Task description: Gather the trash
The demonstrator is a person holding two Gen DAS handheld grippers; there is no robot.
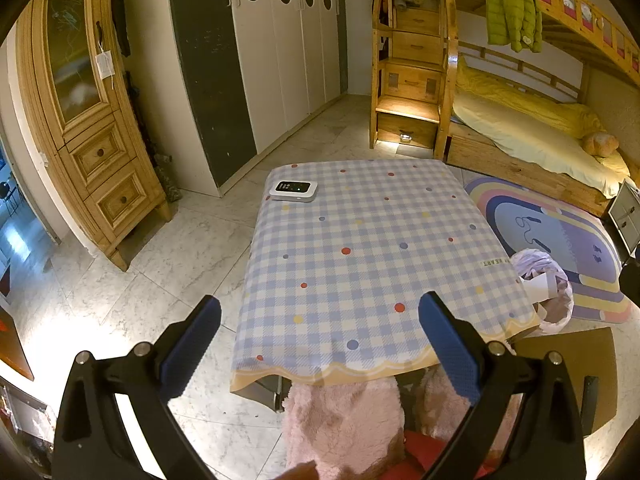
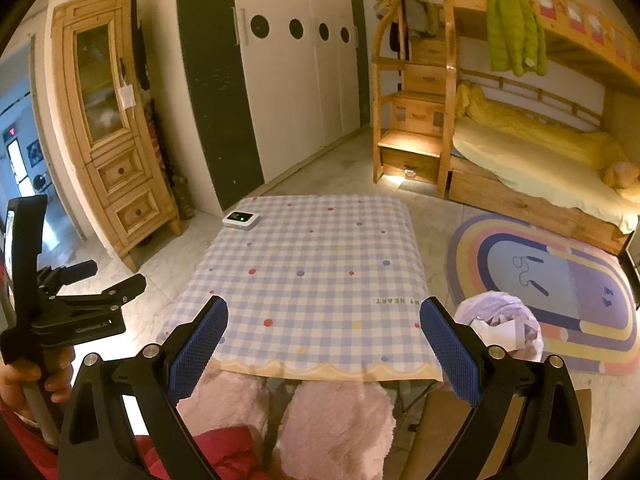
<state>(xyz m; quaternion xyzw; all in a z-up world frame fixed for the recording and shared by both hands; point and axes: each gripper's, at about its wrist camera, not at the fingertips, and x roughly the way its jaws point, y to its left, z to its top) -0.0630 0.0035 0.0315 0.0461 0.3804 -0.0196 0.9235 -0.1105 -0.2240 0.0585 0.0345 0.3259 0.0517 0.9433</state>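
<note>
A low table (image 1: 360, 248) under a blue-and-white checked cloth with coloured dots fills the middle of both views. Only a small white device (image 1: 293, 191) with a dark screen lies on it, at the far left corner. A bin lined with a lilac bag (image 1: 550, 292) stands on the floor by the table's right side, with crumpled white paper (image 1: 538, 286) in it. My left gripper (image 1: 320, 340) hangs open over the near edge, nothing between its blue pads. My right gripper (image 2: 324, 344) is open too, over the same edge (image 2: 320, 370), with the bag (image 2: 500, 320) just to its right.
Pink fluffy trouser legs (image 2: 332, 420) show under the near edge. A hand (image 2: 24, 380) holds the left gripper's handle at far left. An oval rainbow rug (image 2: 552, 288), a wooden bunk bed (image 2: 540, 168), a pine cabinet (image 2: 116, 140) and white wardrobes (image 2: 292, 80) surround the marble floor.
</note>
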